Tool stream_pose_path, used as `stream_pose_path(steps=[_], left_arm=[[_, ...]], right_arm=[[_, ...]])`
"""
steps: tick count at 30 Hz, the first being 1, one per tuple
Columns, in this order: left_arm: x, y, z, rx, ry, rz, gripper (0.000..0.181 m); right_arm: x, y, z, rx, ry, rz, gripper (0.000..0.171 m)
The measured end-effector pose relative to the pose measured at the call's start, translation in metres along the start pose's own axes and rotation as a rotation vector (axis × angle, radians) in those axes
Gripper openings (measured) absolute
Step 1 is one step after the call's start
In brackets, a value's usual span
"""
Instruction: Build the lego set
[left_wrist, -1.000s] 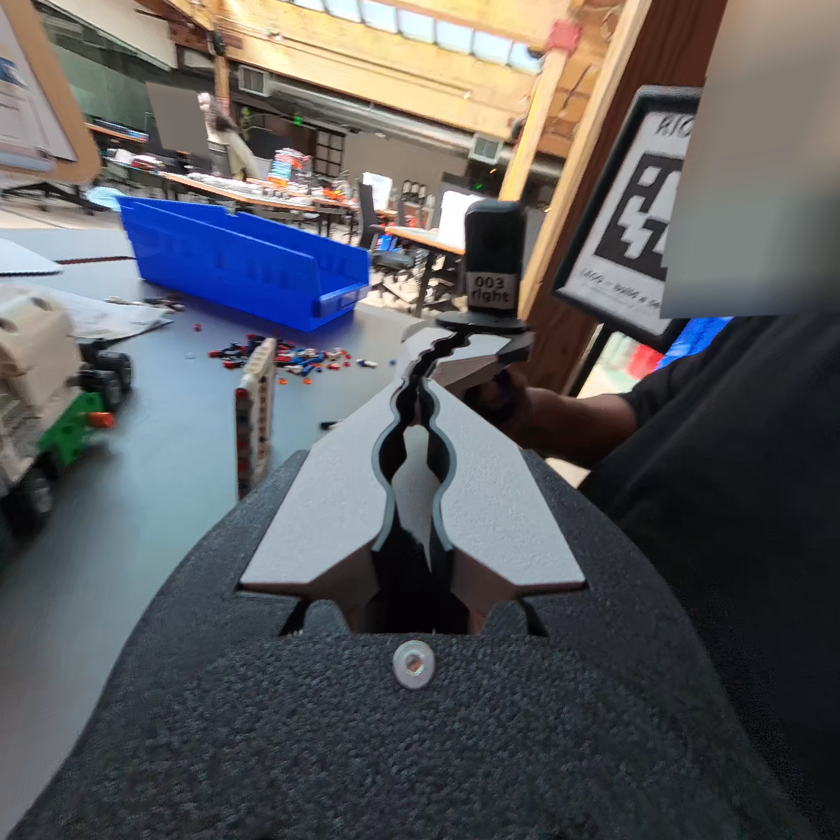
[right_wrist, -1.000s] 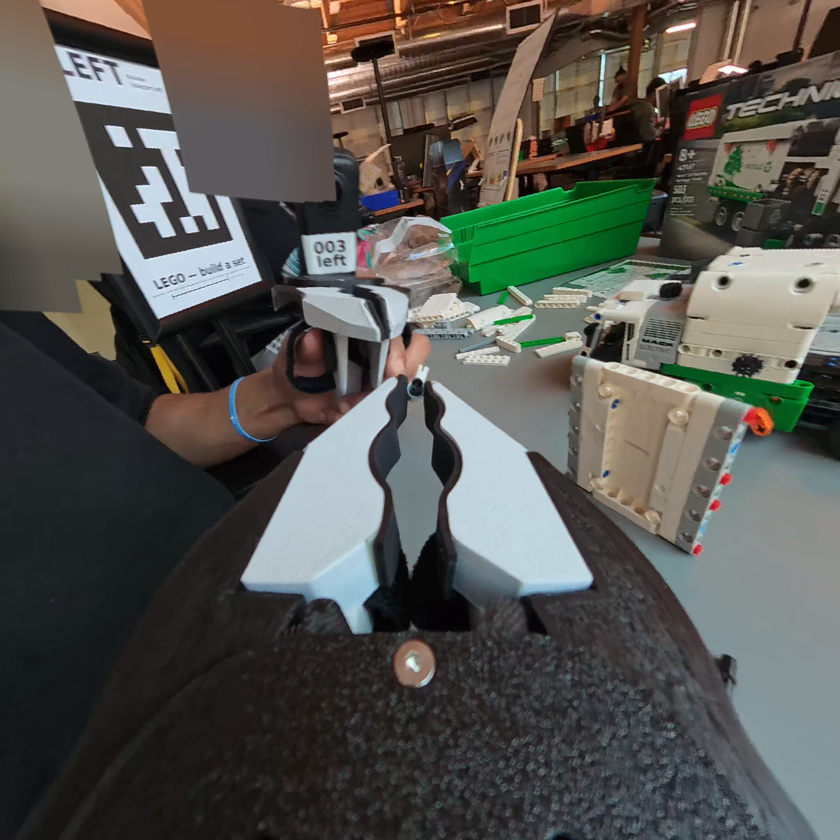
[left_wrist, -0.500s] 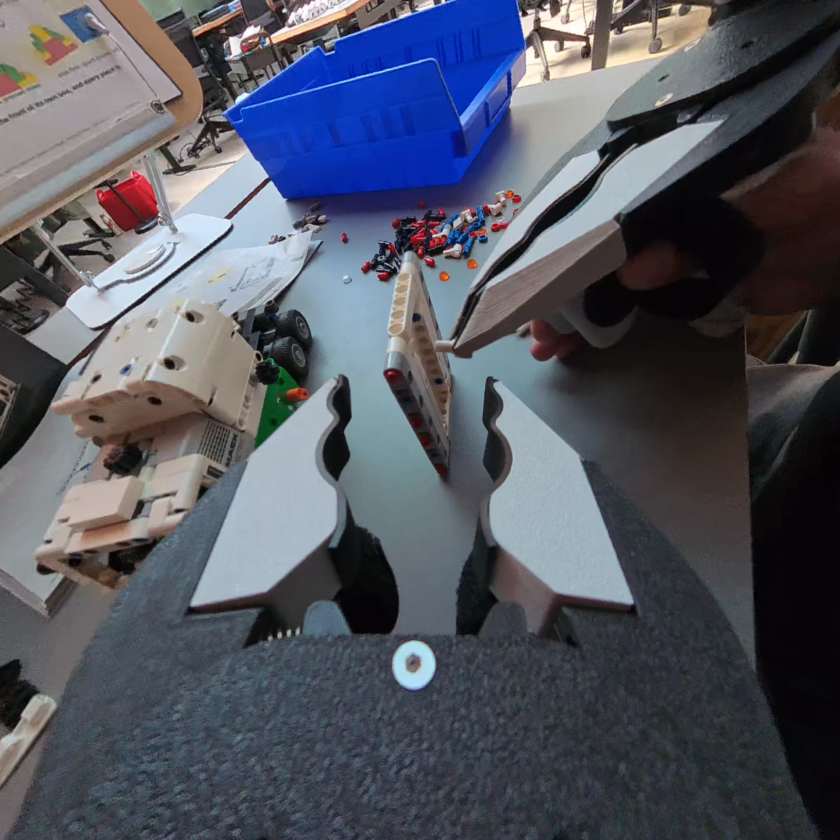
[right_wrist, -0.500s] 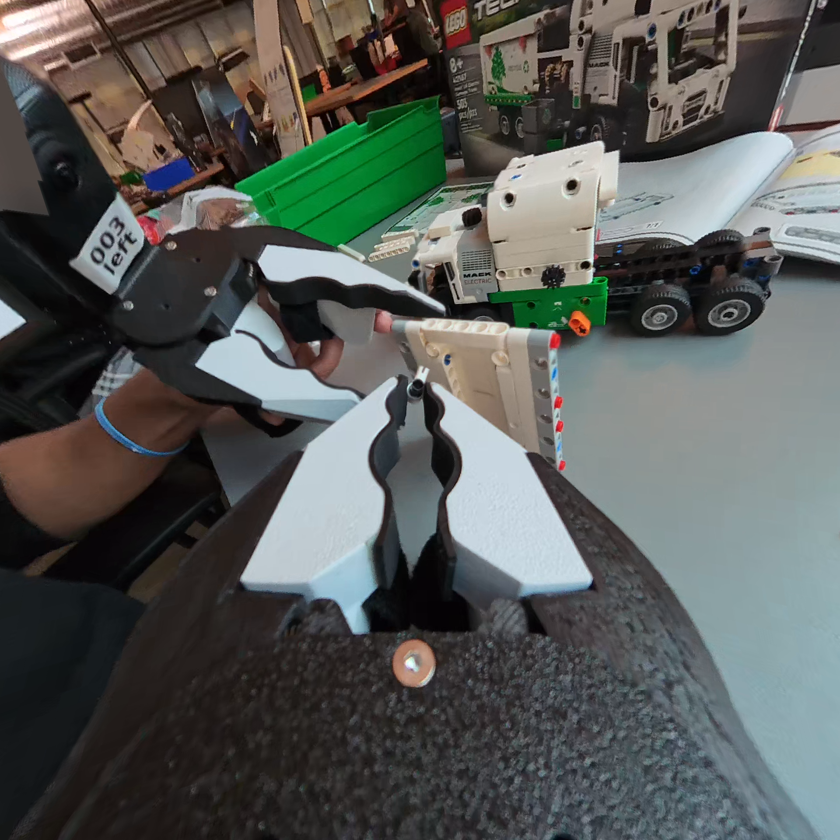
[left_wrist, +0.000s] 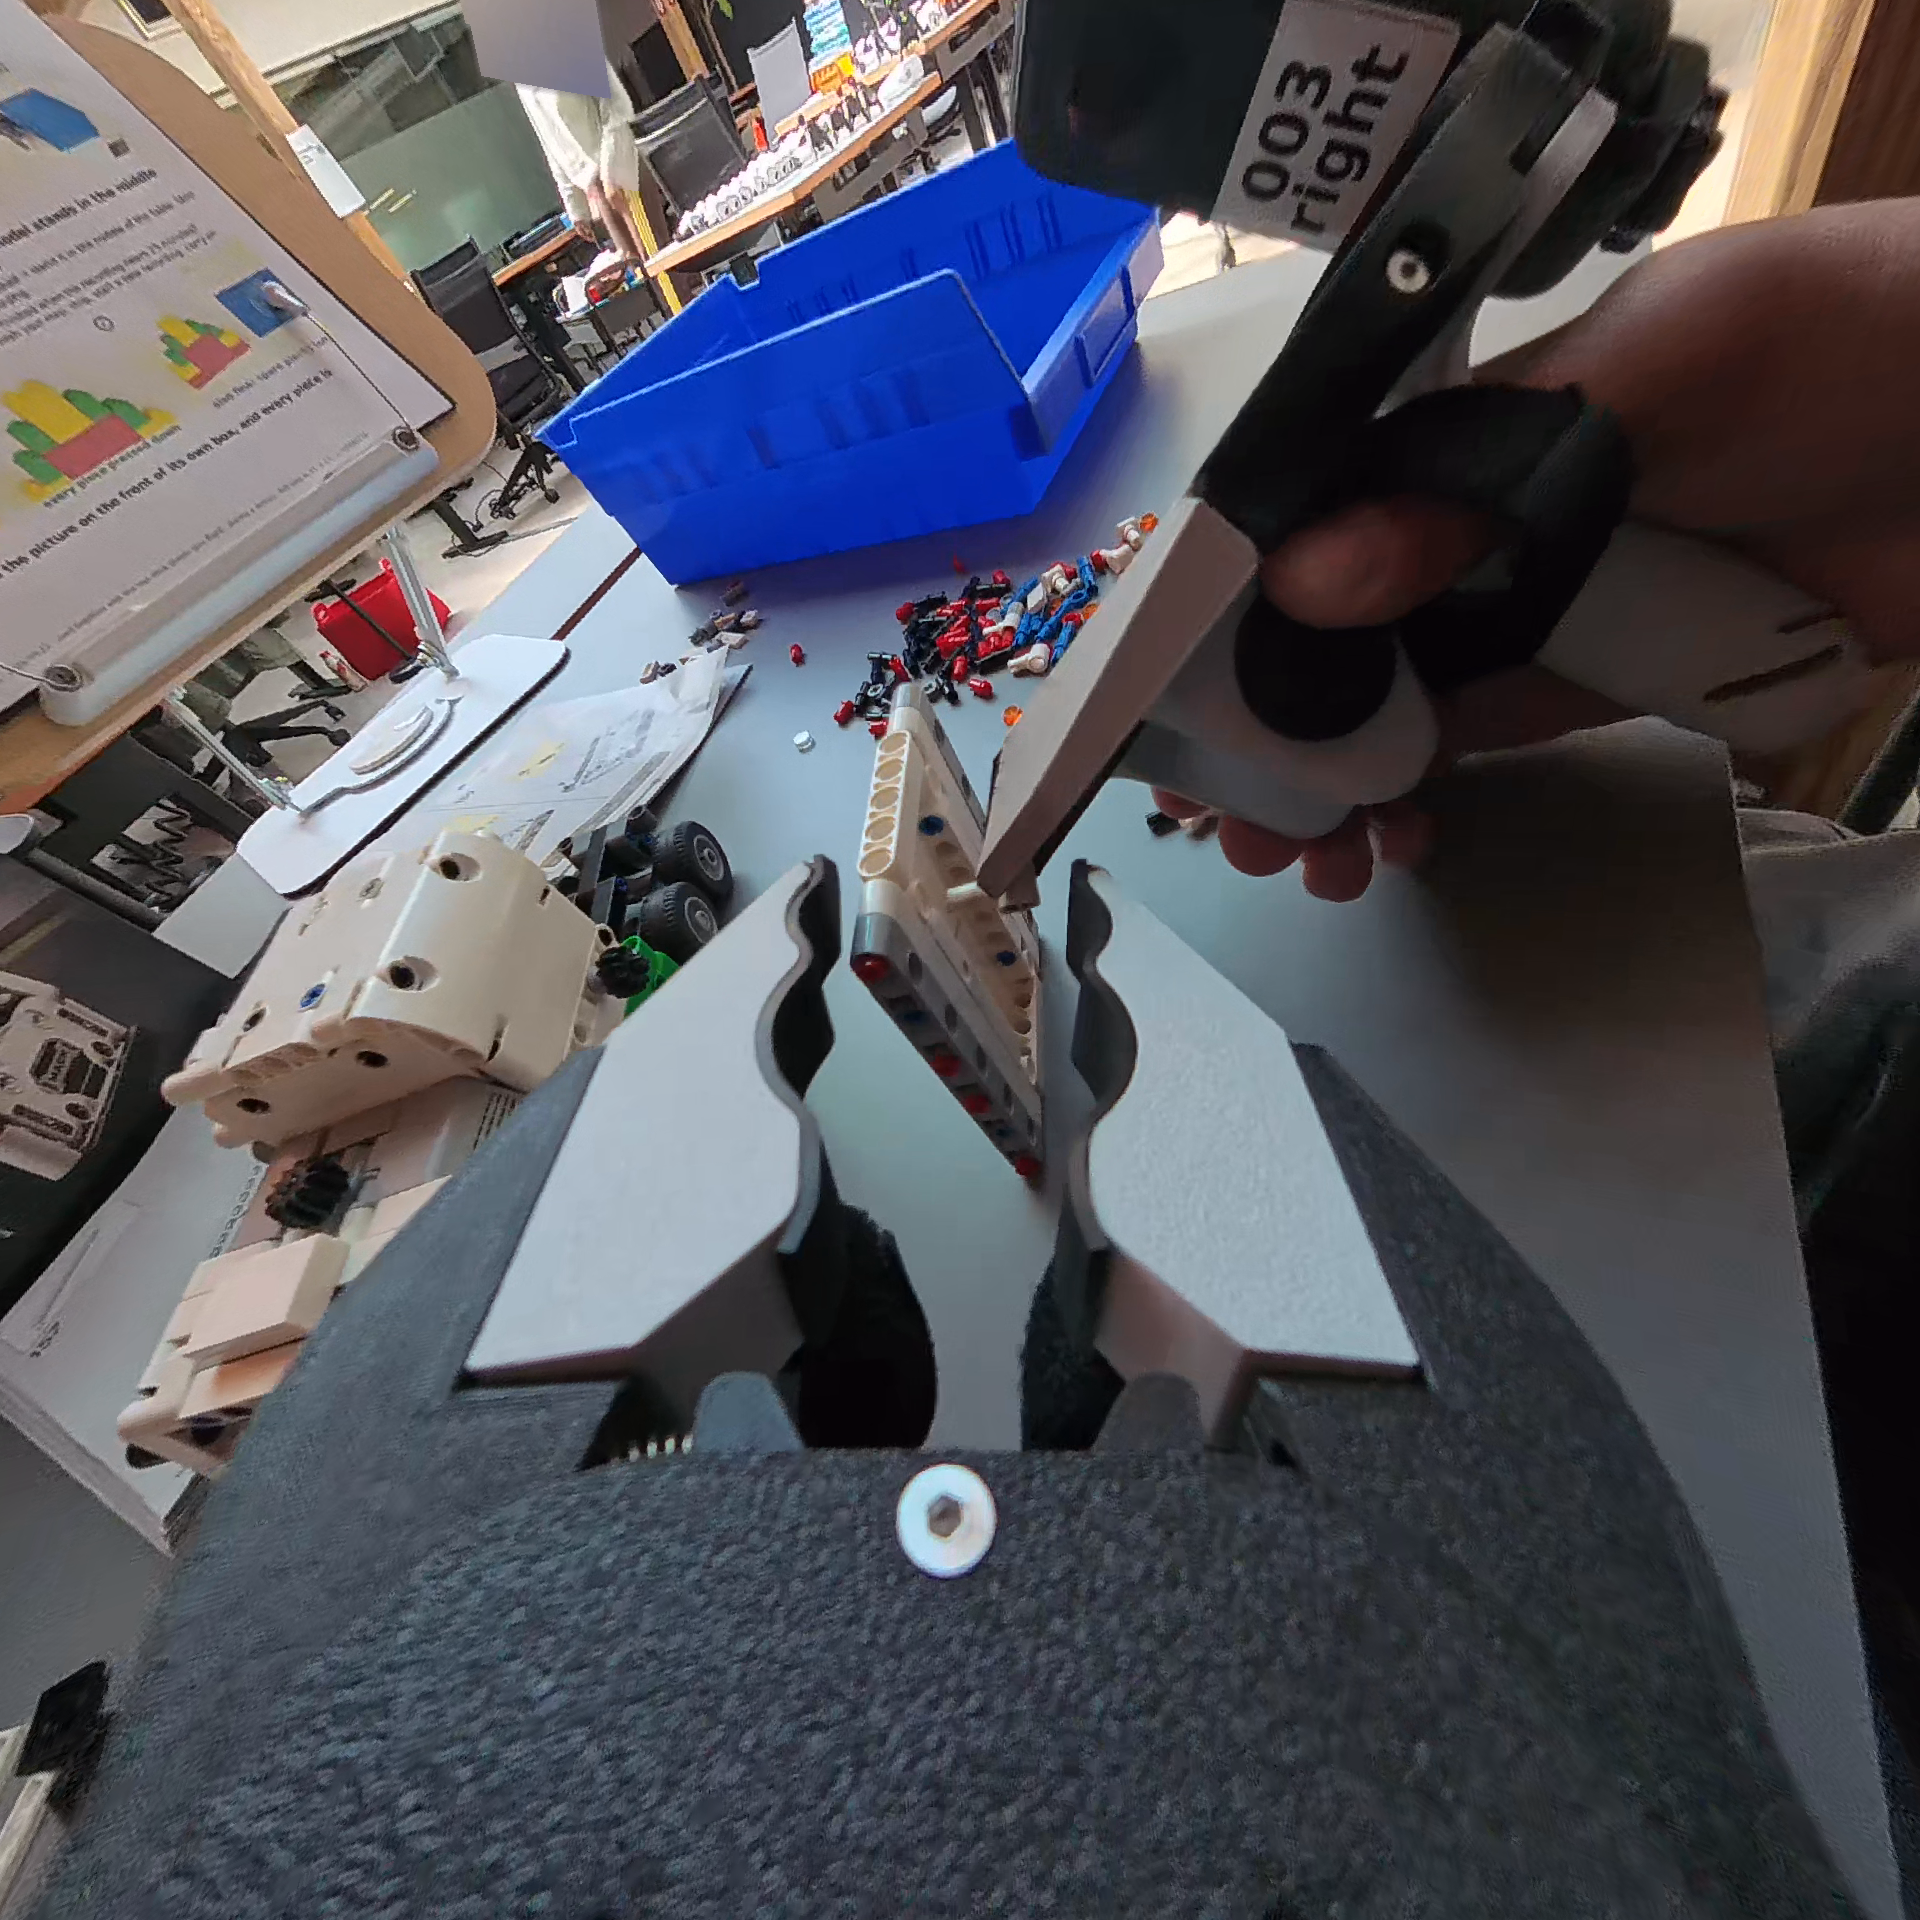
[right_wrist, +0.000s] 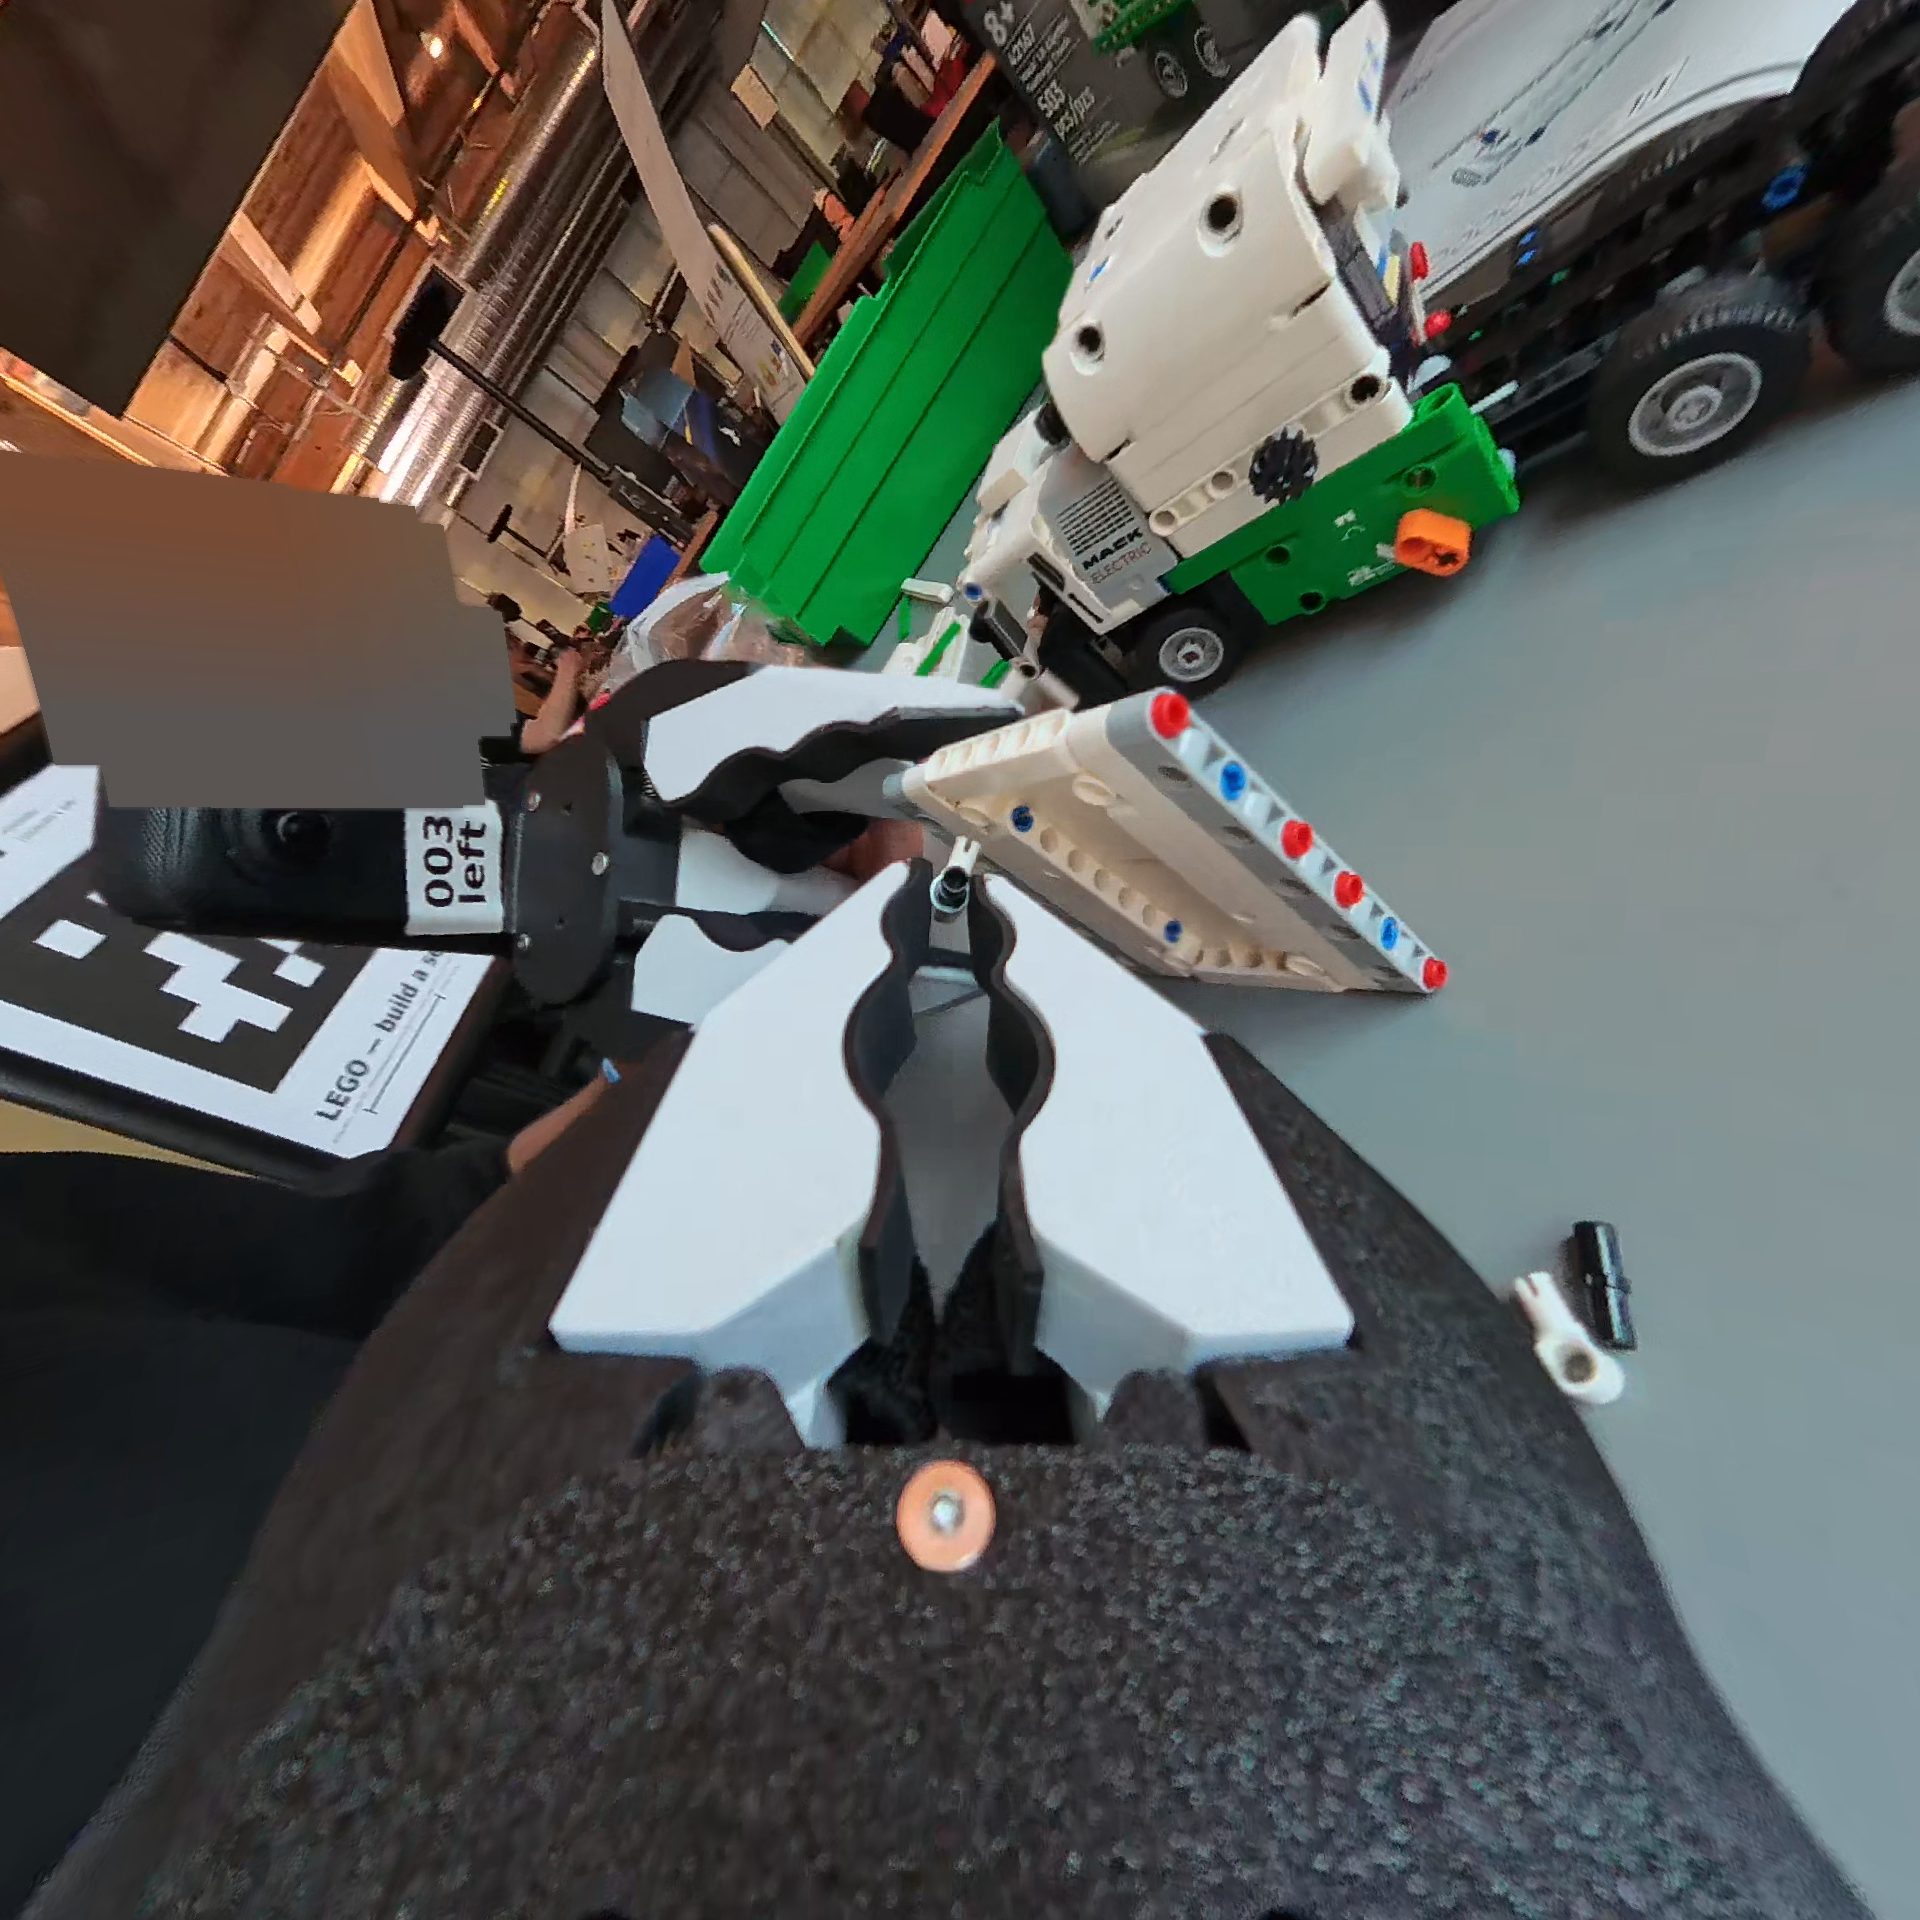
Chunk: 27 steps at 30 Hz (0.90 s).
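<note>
A white lego panel (left_wrist: 951, 997) with red and blue pins along one edge stands on its edge on the grey table. My left gripper (left_wrist: 951, 883) is open, one finger on each side of the panel's near end, with a gap on both sides. My right gripper (right_wrist: 951, 891) is shut on a small pin (right_wrist: 954, 878) and holds its tip against the panel's face (right_wrist: 1143, 862). In the left wrist view the right gripper (left_wrist: 1013, 894) comes down from the upper right onto the panel. In the right wrist view the left gripper (right_wrist: 935, 800) straddles the panel's end.
The partly built white and green truck (left_wrist: 395, 987) (right_wrist: 1226, 416) stands beside the panel. Behind it are a blue bin (left_wrist: 862, 416), a pile of small pins (left_wrist: 997, 634) and a sign stand (left_wrist: 156, 312). A green bin (right_wrist: 904, 416) stands farther back. A loose white connector (right_wrist: 1574, 1351) and a black pin (right_wrist: 1600, 1283) lie near my right gripper. Less than 4 cm separates the two grippers' tips.
Both grippers turned from facing each other down to the panel. My left gripper opened and moved around the panel's end. My right gripper stayed shut and brought the pin to the panel's face.
</note>
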<state>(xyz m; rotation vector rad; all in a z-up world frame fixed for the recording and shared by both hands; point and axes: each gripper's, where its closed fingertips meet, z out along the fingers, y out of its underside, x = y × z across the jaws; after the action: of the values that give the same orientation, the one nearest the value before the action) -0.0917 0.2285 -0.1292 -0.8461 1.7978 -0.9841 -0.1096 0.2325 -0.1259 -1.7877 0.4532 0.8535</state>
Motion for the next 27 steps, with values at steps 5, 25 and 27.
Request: stream_pose_path(steps=[5,25,27], left_arm=[[0.0006,-0.0033,0.0036,0.021,0.007,-0.037,0.039],[0.0021,-0.0025,0.0070,0.025,0.040,-0.137,0.032],[0.0026,-0.0024,0.0072,0.023,0.041,-0.137,0.031]], right_arm=[[0.0012,-0.0015,-0.0011,-0.012,-0.031,0.079,0.005],[-0.0002,-0.0049,0.0010,0.017,-0.082,0.150,0.005],[0.0004,-0.0049,0.0010,0.016,-0.080,0.151,0.005]])
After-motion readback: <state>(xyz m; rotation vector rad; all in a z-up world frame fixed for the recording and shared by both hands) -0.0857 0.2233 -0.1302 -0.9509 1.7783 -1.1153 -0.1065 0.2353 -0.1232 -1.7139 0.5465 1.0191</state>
